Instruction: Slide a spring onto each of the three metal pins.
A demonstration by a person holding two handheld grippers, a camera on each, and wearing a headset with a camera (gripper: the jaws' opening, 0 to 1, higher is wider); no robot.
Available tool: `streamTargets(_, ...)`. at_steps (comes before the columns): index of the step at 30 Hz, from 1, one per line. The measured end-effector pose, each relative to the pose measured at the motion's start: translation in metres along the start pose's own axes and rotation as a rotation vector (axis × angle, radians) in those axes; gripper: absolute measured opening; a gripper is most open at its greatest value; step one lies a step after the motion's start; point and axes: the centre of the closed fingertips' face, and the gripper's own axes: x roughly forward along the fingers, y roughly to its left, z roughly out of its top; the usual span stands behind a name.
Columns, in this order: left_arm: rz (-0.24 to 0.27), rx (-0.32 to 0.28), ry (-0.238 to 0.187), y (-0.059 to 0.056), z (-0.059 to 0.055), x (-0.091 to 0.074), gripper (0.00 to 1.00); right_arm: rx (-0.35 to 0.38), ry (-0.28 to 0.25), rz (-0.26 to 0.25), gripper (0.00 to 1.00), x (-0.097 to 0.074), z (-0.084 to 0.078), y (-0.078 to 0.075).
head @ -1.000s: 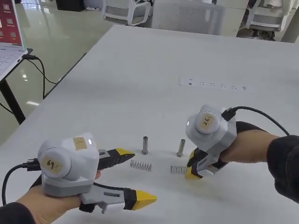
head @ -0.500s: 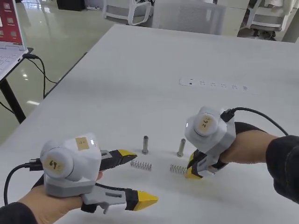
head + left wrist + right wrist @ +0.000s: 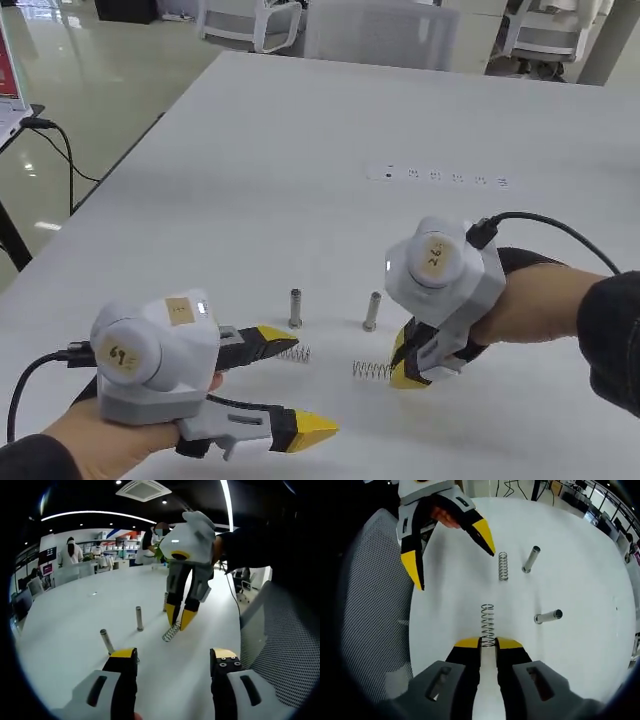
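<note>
Two short metal pins (image 3: 295,307) (image 3: 372,311) stand upright on the white table (image 3: 300,180). My right gripper (image 3: 405,370) is shut on one end of a spring (image 3: 488,622), which sticks out from the jaw tips just over the table and points left in the head view (image 3: 370,370). A second spring (image 3: 296,352) lies loose on the table below the left pin. My left gripper (image 3: 297,385) is open and holds nothing; its far jaw tip is right beside that loose spring. The left gripper view has the right gripper (image 3: 182,617) with its spring (image 3: 171,631) beyond the pins (image 3: 139,618) (image 3: 106,641).
A white power strip (image 3: 440,178) lies flat farther back on the table. A black cable (image 3: 540,225) runs from the right gripper. The table's left edge (image 3: 120,170) drops to the floor, and office chairs (image 3: 380,30) stand at the far end.
The head camera has shifted. My left gripper's far jaw tip has come closer to the loose spring. The right gripper stays shut on its spring near the right pin.
</note>
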Motion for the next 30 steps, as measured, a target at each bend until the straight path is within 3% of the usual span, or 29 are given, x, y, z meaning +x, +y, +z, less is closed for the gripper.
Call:
streamTargets(16, -0.073, 0.084, 0.006, -0.012, 0.008, 0.014, 0.38, -0.074, 0.035, 0.033, 0.13, -0.014, 0.023, 0.023)
streamTargets(30, -0.099, 0.152, 0.015, -0.019, 0.007, 0.018, 0.2, -0.111, 0.077, 0.054, 0.13, -0.015, 0.027, 0.03)
